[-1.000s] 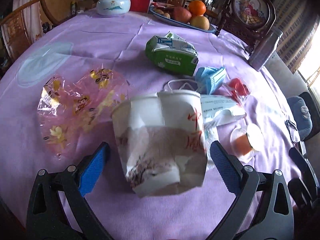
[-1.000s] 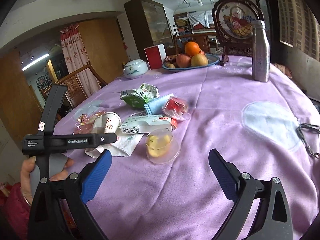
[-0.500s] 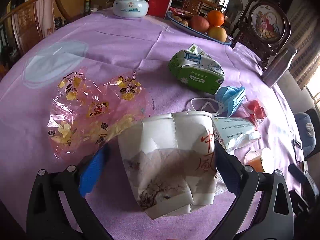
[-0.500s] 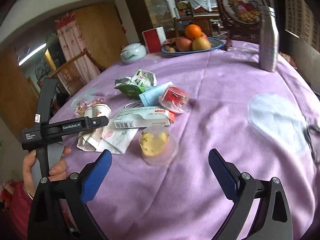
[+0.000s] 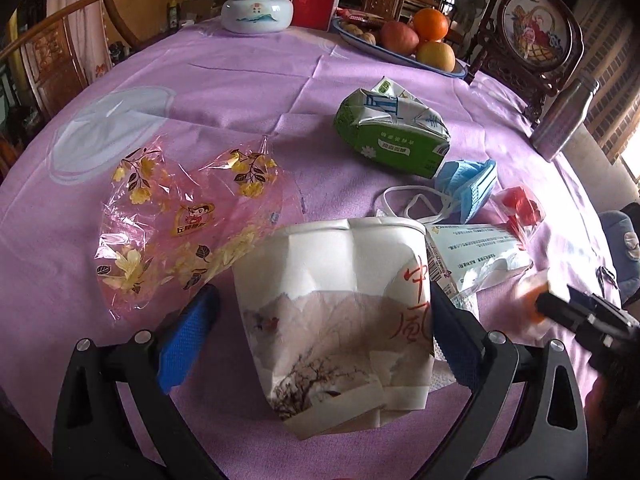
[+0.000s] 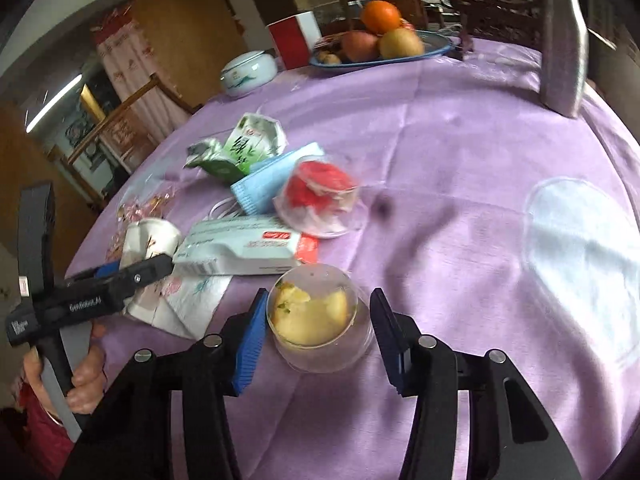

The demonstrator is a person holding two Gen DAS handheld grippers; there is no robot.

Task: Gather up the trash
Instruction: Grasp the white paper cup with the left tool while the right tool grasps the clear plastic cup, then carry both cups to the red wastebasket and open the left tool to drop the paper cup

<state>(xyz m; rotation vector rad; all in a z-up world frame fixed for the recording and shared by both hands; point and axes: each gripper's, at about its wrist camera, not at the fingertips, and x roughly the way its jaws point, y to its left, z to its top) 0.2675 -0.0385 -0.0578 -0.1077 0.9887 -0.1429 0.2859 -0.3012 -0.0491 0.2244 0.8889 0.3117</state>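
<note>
Left gripper [image 5: 320, 328] spread around crushed paper cup [image 5: 336, 320] at lower centre, right gripper [image 6: 316, 332] spread around clear fruit cup [image 6: 320, 320] at lower centre, neither gripped; risk: squeezed lidless fruit cup likely spills onto the tablecloth [image 6: 460, 160].

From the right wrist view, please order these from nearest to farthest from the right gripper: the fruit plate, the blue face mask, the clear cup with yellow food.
1. Clear cup, between the right gripper fingers.
2. Blue face mask, mid-table, left of centre.
3. Fruit plate, at the far edge.
</note>
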